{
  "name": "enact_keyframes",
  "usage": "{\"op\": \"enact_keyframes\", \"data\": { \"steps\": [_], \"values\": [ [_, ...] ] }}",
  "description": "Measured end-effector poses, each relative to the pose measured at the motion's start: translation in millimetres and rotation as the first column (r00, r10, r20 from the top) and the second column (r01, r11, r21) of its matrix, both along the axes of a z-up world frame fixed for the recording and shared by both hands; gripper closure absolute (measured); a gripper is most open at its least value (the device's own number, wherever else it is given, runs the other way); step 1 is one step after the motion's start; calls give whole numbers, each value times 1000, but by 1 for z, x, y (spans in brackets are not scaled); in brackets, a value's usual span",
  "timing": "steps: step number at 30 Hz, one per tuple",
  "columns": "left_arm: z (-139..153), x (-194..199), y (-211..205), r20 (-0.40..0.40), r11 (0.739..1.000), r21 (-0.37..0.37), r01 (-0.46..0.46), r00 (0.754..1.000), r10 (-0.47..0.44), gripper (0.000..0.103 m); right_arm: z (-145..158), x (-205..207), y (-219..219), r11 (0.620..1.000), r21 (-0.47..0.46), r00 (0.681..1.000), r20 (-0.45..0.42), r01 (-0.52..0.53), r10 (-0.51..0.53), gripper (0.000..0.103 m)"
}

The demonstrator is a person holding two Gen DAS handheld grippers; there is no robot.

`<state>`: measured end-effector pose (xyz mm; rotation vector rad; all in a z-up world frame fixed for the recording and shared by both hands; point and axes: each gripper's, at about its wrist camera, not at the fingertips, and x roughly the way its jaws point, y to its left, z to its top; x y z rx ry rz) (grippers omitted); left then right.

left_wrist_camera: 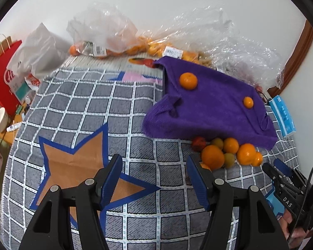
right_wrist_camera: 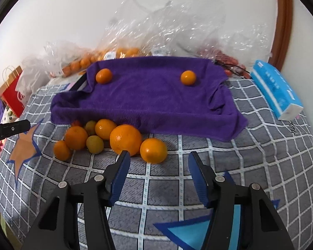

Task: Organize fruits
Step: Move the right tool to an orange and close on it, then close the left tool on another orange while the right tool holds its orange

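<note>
The right gripper [right_wrist_camera: 157, 176], spread and empty, is hovering nearest the orange pile [right_wrist_camera: 126, 139] at its twelve o'clock; the left gripper [left_wrist_camera: 154, 176], also spread, is seeing it at two o'clock

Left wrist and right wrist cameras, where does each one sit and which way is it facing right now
Left wrist: on the left gripper, angled down over the checked cloth toward the orange star; right gripper and hand at lower right.
Right wrist: on the right gripper, facing the fruit pile before the purple towel; left gripper's tip at left edge.
Shared: purple towel, its two oranges, fruit pile, plastic bags, tissue pack.
</note>
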<state>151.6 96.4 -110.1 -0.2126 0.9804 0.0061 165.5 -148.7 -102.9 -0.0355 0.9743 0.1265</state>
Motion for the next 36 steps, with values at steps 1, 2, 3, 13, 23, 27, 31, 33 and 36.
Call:
{"op": "enact_keyframes", "data": {
  "steps": [1, 2, 3, 13, 23, 27, 31, 33, 36],
  "values": [
    [-3, 1, 0, -4, 1000, -2, 2, 1000, -2, 42, -4, 3, 1, 1000, -9, 1000, -5, -6, 6, 47],
    [-5, 1, 0, -9, 1000, -4, 3, 1000, -3, 42, -7, 5, 2, 1000, -18, 1000, -10, -10, 10, 47],
    [-8, 2, 0, -14, 1000, -4, 5, 1000, -5, 42, -10, 7, 2, 1000, -24, 1000, -16, -14, 14, 47],
    [-9, 7, -8, -3, 999, -20, 42, 999, -43, 42, -19, 20, -2, 999, 5, 999, -14, -47, 47, 68],
    [-17, 8, -19, -3, 995, -67, 71, 997, -71, 42, -16, 5, -13, 998, -40, 999, -35, -39, 37, 70],
    [-22, 7, -26, -10, 992, -82, 94, 995, -95, 42, -19, 4, -17, 999, -30, 999, -41, -31, 30, 70],
    [-25, 5, -31, -10, 991, -85, 108, 994, -109, 42, -28, 7, -14, 999, -17, 999, -33, -34, 33, 68],
    [-29, 4, -34, -15, 990, -82, 116, 993, -118, 42, -34, 9, -13, 1000, -15, 998, -48, -28, 27, 68],
    [-34, 4, -40, -17, 989, -74, 130, 991, -132, 43, -32, 6, -12, 999, -32, 999, -33, -26, 25, 68]
  ]
}}
